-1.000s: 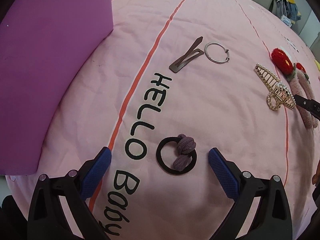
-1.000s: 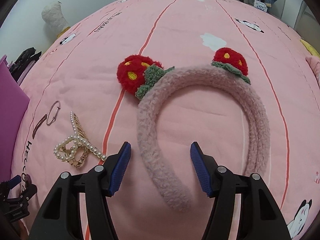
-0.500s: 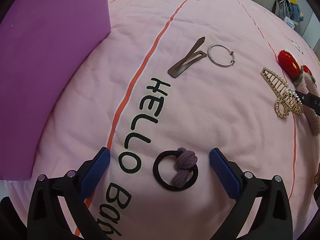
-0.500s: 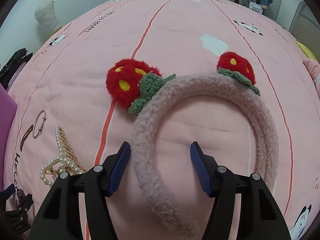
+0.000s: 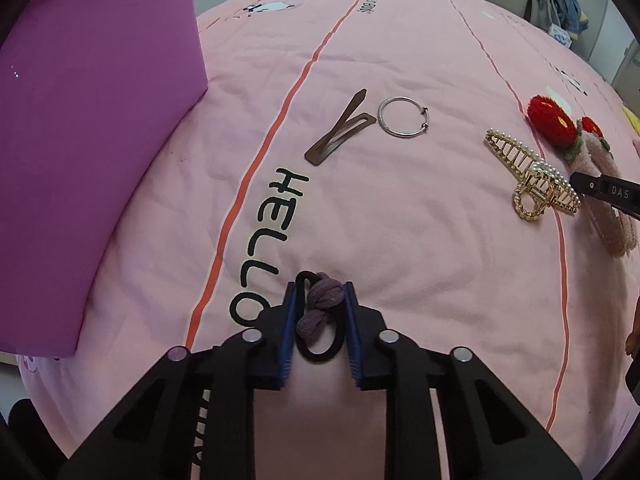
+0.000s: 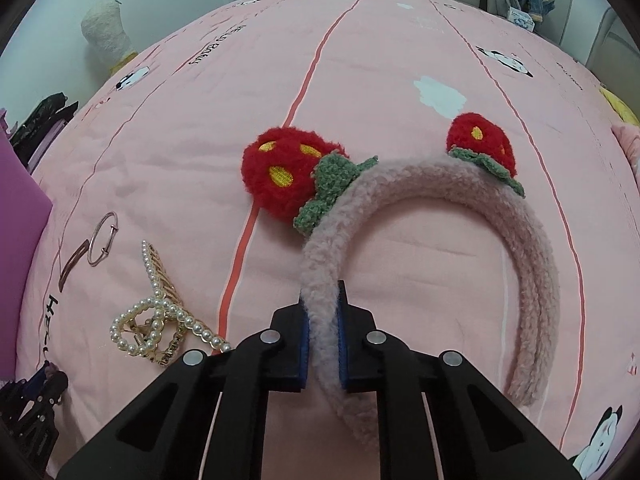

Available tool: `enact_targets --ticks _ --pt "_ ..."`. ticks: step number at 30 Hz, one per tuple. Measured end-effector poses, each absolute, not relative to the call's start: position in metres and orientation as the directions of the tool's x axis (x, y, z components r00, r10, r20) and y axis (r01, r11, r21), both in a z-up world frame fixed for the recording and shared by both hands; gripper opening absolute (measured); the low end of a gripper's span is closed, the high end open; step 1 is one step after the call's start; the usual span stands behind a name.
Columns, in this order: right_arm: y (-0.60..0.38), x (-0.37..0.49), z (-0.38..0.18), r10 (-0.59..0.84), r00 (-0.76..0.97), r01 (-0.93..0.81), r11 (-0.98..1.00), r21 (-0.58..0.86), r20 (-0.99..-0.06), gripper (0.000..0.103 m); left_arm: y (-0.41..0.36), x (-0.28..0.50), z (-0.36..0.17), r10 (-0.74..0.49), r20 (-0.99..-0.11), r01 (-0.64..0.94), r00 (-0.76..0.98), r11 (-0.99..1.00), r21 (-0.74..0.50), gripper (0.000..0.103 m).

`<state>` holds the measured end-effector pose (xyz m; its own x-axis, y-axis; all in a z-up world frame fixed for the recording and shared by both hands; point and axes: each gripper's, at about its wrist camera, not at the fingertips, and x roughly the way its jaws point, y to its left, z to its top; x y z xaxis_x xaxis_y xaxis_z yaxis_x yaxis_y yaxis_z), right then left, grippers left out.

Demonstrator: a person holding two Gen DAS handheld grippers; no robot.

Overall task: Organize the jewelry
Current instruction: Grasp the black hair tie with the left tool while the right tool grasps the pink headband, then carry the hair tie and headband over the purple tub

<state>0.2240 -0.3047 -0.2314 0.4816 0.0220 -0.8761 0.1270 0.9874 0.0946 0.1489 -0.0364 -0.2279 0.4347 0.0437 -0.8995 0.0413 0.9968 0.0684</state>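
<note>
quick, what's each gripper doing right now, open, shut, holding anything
Left gripper: jaws just closed on the hair tie.
Right gripper: jaws just closed on the fuzzy headband.

Bedspread (image 5: 400, 220): matt quilted cloth. Headband (image 6: 532, 248): fuzzy fleece, knitted strawberries. Claw clip (image 5: 532, 176): shiny gold metal, glossy pearls. Bangle (image 5: 402, 117): polished metal. Snap clip (image 5: 340, 136): matt brown. Hair tie (image 5: 320, 312): knotted fabric.
</note>
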Motion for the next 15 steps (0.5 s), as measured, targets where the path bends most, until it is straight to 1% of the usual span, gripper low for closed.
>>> enact_targets --ticks 7,12,15 --pt "-0.313 0.194 -0.206 0.083 0.525 0.153 0.970 0.190 -0.847 0.011 -0.023 0.145 -0.214 0.012 -0.895 0.062 0.447 0.997 0.045 0.018" --pt "-0.315 0.162 -0.183 0.131 0.561 0.174 0.947 0.271 -0.817 0.011 -0.025 0.133 -0.192 -0.028 -0.881 0.103 0.472 0.994 0.023 0.018" --pt "-0.312 0.143 -0.171 0.137 0.575 0.185 0.939 0.291 -0.807 0.011 -0.025 0.124 -0.175 -0.060 -0.873 0.127 0.484 0.992 0.002 0.018"
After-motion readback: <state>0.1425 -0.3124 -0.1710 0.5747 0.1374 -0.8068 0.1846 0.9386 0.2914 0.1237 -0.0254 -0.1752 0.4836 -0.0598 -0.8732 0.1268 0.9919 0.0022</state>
